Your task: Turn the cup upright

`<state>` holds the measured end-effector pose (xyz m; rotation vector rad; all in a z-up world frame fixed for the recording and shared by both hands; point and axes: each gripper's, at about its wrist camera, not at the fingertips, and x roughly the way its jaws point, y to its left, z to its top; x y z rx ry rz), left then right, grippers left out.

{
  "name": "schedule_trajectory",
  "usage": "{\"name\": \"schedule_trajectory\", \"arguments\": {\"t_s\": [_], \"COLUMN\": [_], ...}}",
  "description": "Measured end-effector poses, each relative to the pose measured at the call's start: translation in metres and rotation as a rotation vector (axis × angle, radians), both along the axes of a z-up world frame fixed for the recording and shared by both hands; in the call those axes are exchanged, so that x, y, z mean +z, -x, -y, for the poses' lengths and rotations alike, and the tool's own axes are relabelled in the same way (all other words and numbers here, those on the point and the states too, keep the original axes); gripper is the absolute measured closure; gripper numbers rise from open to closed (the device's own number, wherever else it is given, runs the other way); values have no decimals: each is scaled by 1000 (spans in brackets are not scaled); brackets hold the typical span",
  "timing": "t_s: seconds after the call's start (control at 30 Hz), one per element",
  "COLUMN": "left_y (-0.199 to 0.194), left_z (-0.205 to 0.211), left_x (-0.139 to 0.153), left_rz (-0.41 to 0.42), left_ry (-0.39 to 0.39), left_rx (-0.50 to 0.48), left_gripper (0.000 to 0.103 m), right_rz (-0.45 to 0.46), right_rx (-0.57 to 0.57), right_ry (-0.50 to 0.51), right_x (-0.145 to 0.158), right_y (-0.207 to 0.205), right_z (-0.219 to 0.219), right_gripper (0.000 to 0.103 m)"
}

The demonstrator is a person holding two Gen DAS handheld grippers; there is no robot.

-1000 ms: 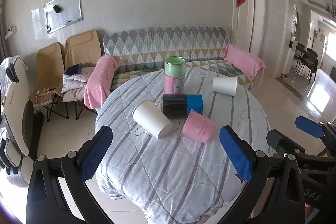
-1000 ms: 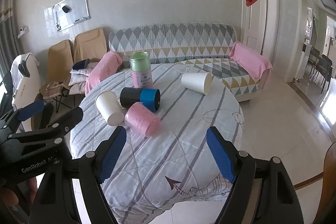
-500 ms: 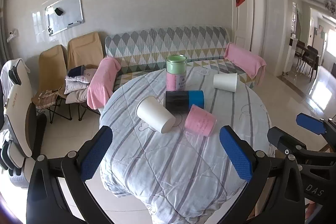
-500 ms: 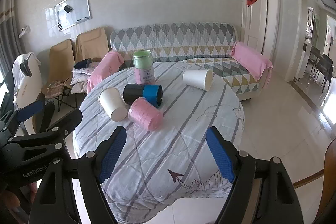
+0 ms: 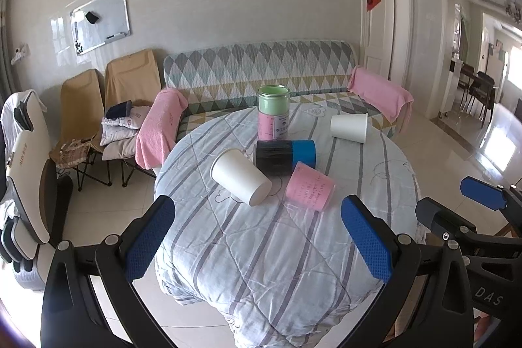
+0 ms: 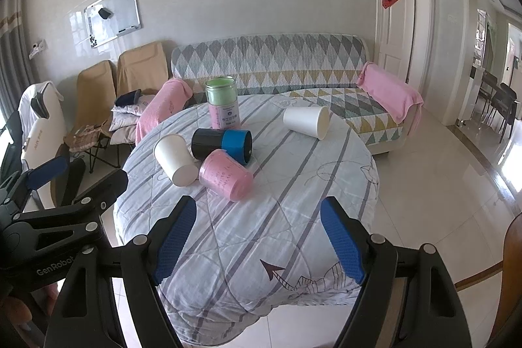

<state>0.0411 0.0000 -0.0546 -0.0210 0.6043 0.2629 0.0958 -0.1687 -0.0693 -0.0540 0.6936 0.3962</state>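
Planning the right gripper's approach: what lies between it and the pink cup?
Only bare striped tablecloth lies between the right gripper and the pink cup, as the right wrist view shows.

The left gripper (image 5: 257,237) is a black plastic frame with two angular arms, each ending in a blue pad (image 5: 148,237) with a fine dimpled texture. Round silver screws sit at the joints along each arm, and triangular cut-outs open the lower frame. The right gripper (image 6: 257,240) has the same build: black arms, blue textured pads (image 6: 341,245), silver screws. In the right view, the left gripper's black body carries white lettering reading "GenRobot". In the left view, the right gripper's body at far right shows pale letters "DAS" and a small silver screw.
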Motion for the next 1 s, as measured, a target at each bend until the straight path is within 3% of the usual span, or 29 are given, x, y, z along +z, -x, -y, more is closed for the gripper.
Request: {"name": "schedule_trajectory", "arguments": {"t_s": [1.0], "left_y": [2], "left_z": [7], "left_x": [5], "left_rz": [18], "left_ry": [1], "left_rx": [0], "left_gripper": [0], "right_rz": [-11], "right_rx": [-8], "right_ry": [3], "right_x": [1], "right_y": [1], "right_z": [5], "right_gripper": [23]}}
